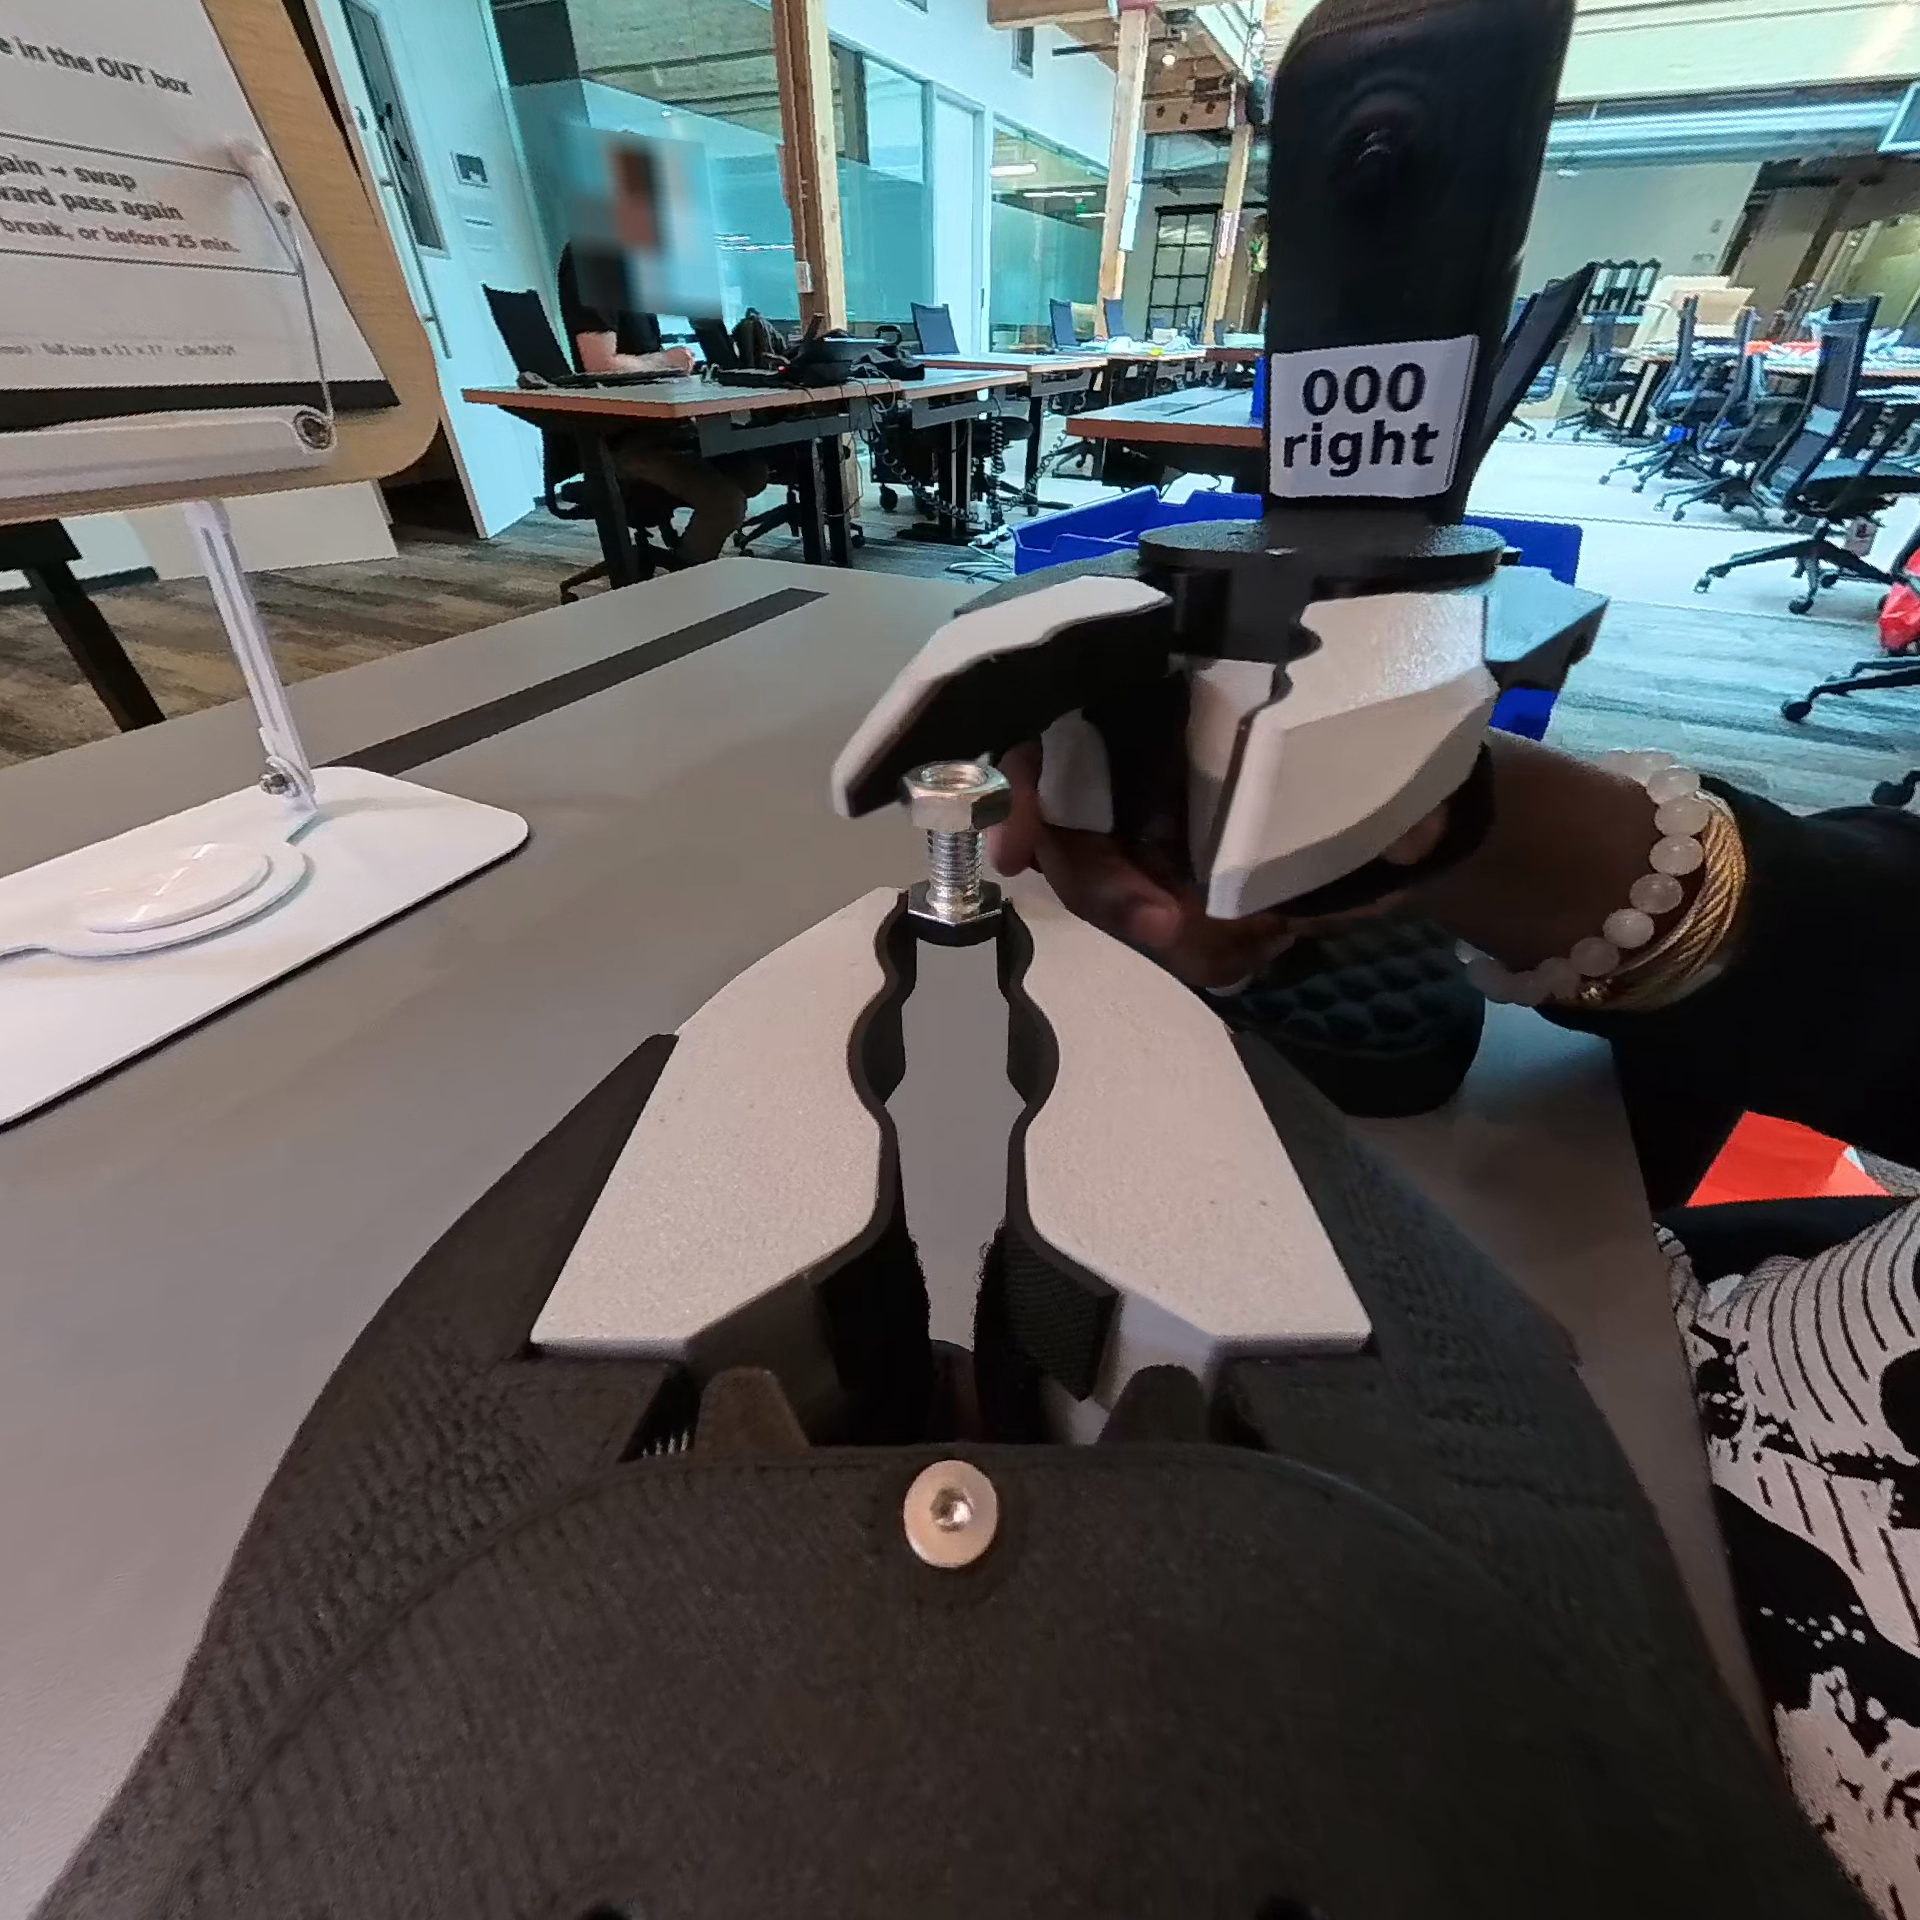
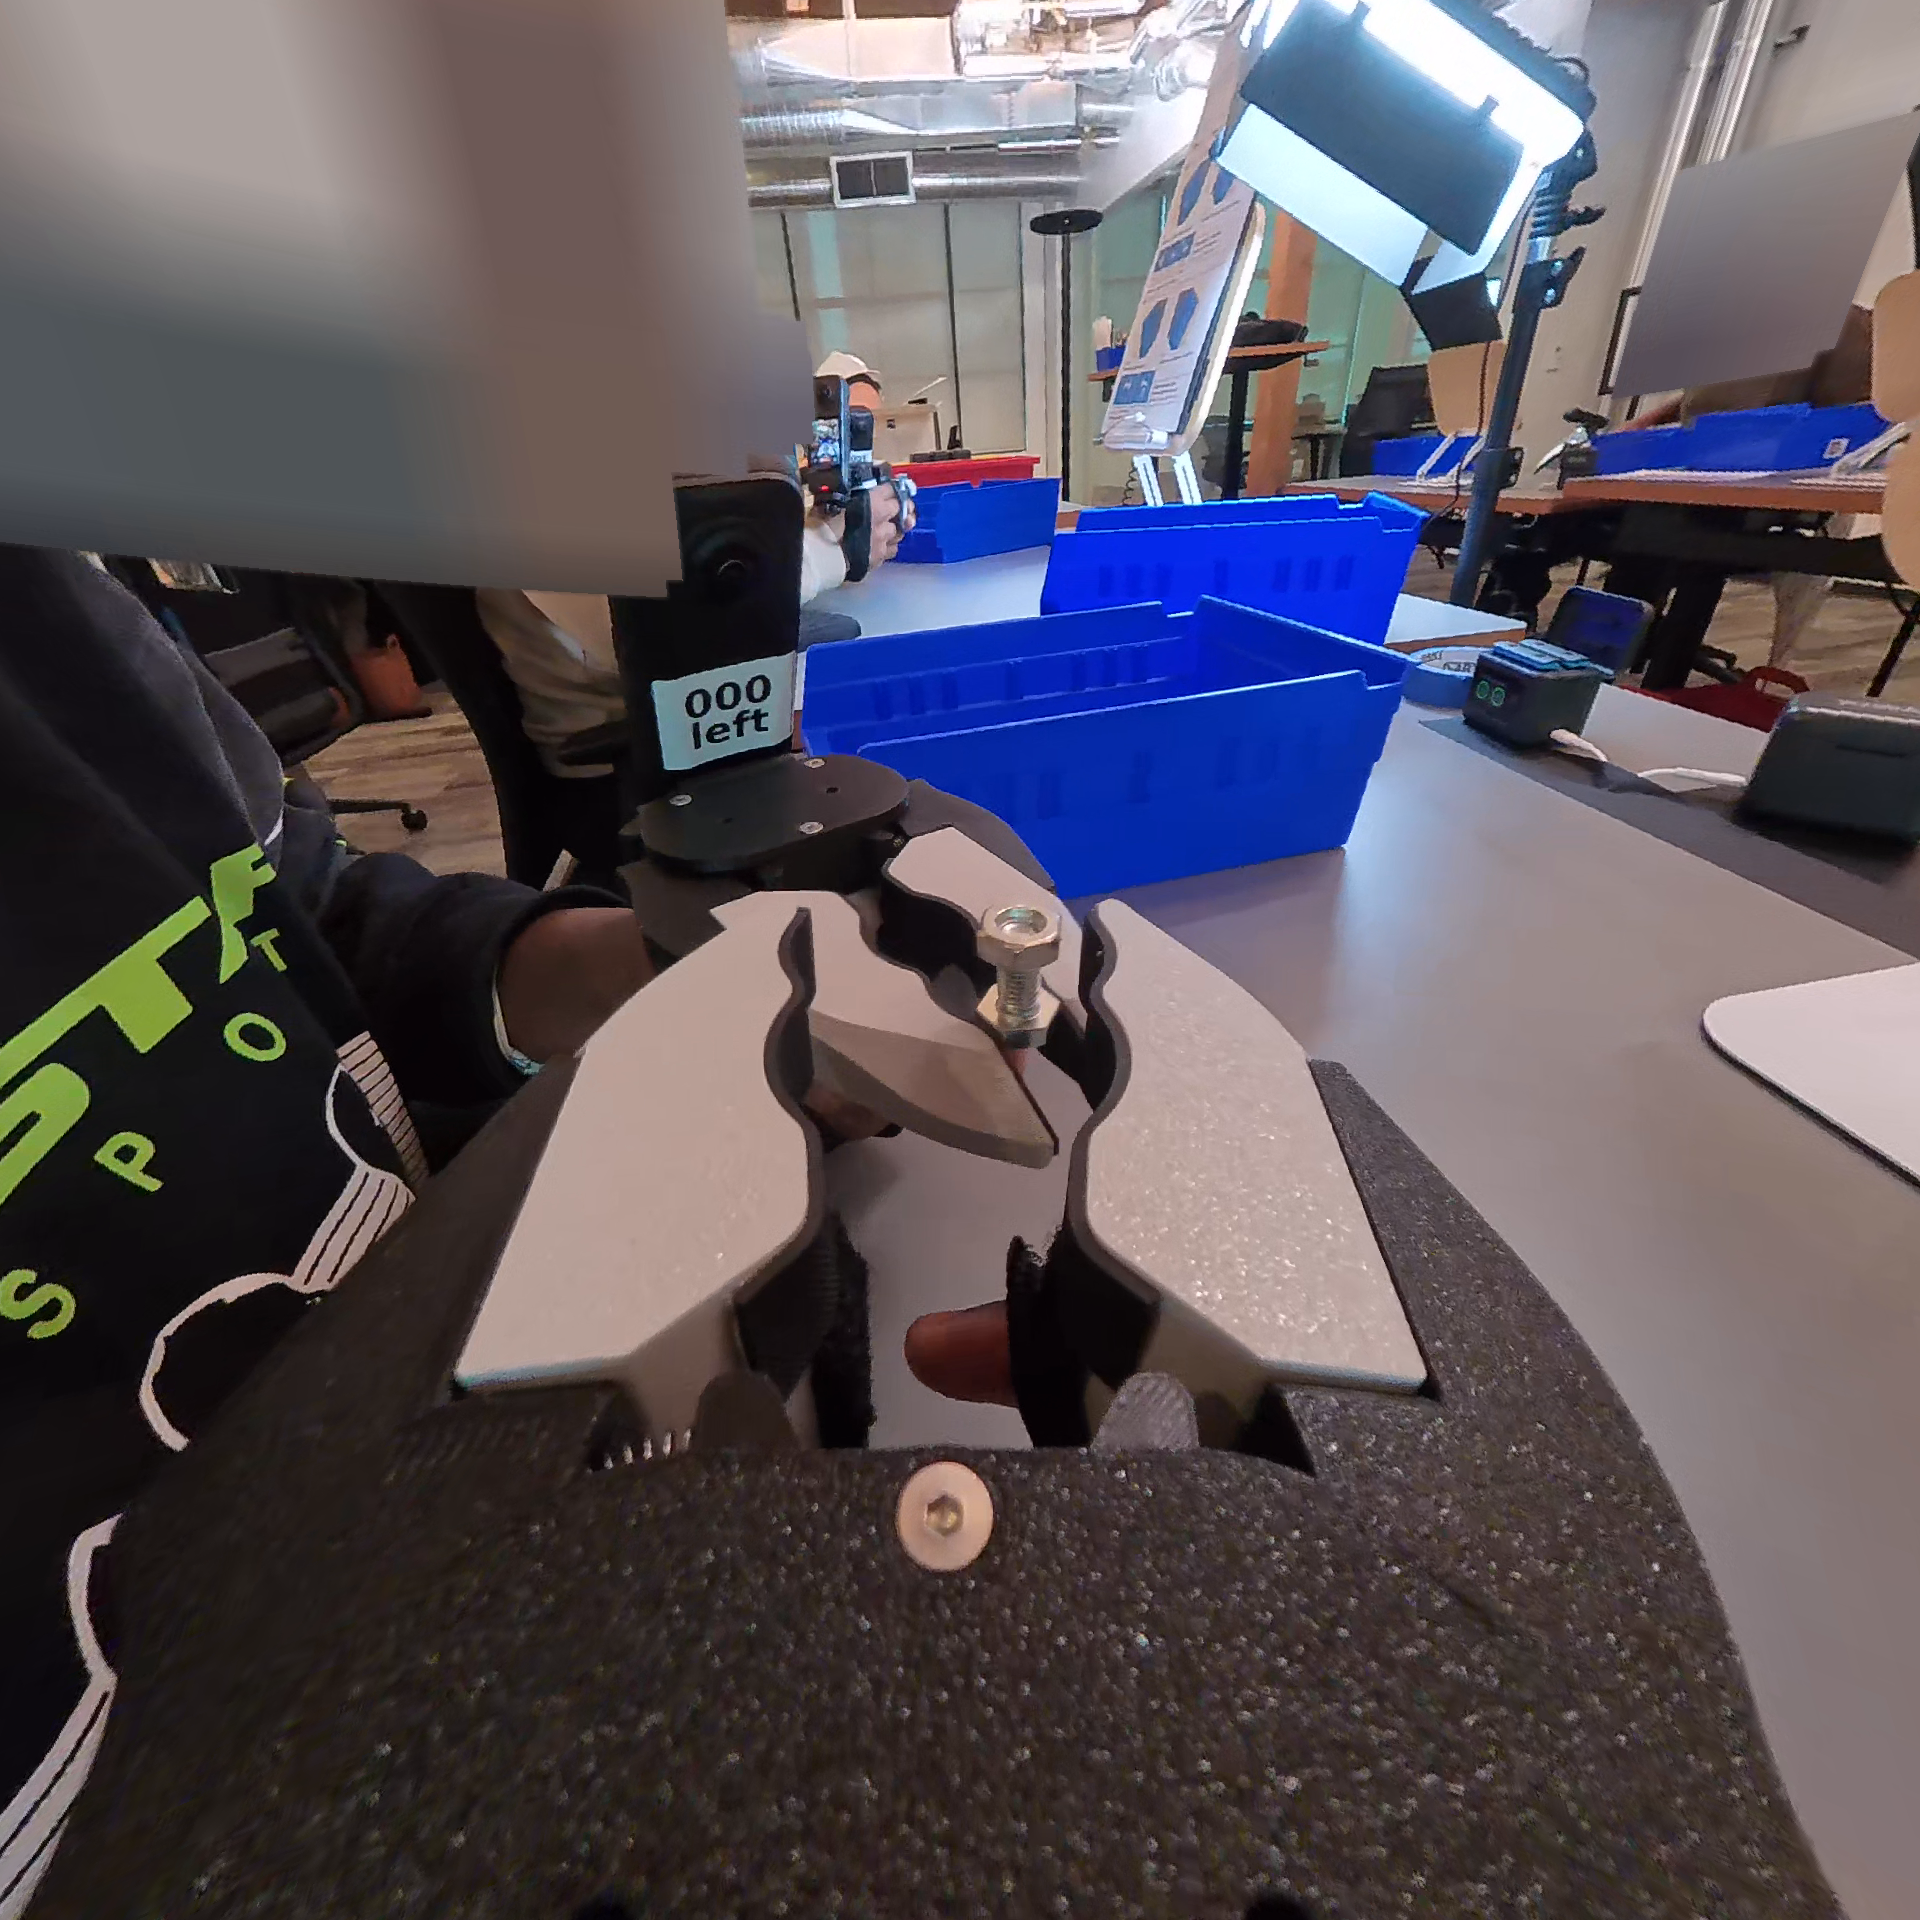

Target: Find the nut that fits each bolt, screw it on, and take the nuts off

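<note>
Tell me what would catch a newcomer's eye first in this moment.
The shiny bolt standing upright mid-frame, its head pinched by the left gripper, with a nut at its top end beside the right gripper. Behind them sit bright blue bins on the grey table.
</note>
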The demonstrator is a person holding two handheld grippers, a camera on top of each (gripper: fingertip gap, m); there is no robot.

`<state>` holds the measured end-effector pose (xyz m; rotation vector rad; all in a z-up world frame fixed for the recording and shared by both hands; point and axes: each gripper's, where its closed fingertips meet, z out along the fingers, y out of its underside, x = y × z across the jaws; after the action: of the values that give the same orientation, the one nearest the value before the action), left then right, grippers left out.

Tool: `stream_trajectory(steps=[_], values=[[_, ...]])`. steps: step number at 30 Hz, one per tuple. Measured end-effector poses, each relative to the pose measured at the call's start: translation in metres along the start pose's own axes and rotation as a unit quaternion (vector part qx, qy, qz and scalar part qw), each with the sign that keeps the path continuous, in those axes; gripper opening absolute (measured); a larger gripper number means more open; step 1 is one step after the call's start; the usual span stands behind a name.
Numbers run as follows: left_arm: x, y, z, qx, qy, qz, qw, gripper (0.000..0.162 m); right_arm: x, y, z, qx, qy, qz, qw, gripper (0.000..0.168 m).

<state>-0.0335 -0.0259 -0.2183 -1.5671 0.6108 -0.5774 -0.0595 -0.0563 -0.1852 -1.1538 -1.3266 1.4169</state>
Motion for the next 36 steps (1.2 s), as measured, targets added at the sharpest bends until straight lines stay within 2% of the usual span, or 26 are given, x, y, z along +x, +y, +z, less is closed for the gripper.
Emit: stream_trajectory(steps=[3,6,8,10,15,18,22,25,27,29,33,36], values=[[-0.002,-0.001,-0.001,0.003,-0.003,-0.009,1.0,0.015,0.0,0.001,-0.005,-0.002,0.002,-0.001,1.0,0.046],[-0.005,-0.002,-0.002,0.007,-0.005,-0.016,1.0,0.015,-0.005,-0.004,-0.015,0.014,-0.011,0.001,1.0,0.031],[-0.004,-0.002,-0.002,0.007,-0.003,-0.019,1.0,0.015,-0.002,-0.005,-0.018,0.02,-0.002,0.0,1.0,0.029],[-0.003,-0.002,-0.002,0.008,0.0,-0.017,1.0,0.015,0.003,-0.002,-0.016,0.012,0.011,-0.005,1.0,0.031],[0.007,-0.004,-0.001,0.013,0.026,-0.006,1.0,0.015,0.003,0.001,-0.003,0.005,0.005,-0.01,1.0,0.054],[0.008,-0.002,0.0,0.008,0.026,-0.001,1.0,0.015,-0.004,0.001,0.001,-0.004,-0.008,-0.017,1.0,0.054],[0.006,-0.004,-0.001,0.015,0.024,-0.008,1.0,0.015,-0.005,0.002,-0.007,-0.016,-0.005,-0.016,1.0,0.045],[0.002,-0.005,-0.002,0.018,0.018,-0.016,1.0,0.015,-0.009,0.0,-0.016,-0.005,-0.015,-0.02,1.0,0.027],[0.002,-0.005,-0.002,0.019,0.019,-0.02,0.999,0.015,-0.008,-0.001,-0.019,0.001,-0.012,-0.019,1.0,0.022],[0.004,-0.005,-0.002,0.017,0.022,-0.014,1.0,0.015,-0.003,0.0,-0.017,0.0,-0.001,-0.02,1.0,0.024],[0.008,-0.003,0.0,0.012,0.031,-0.007,0.999,0.015,0.0,-0.002,-0.007,0.01,0.001,-0.017,1.0,0.043],[0.007,-0.002,0.0,0.009,0.027,-0.007,1.0,0.015,-0.003,-0.001,-0.003,0.001,-0.006,-0.022,1.0,0.043]])
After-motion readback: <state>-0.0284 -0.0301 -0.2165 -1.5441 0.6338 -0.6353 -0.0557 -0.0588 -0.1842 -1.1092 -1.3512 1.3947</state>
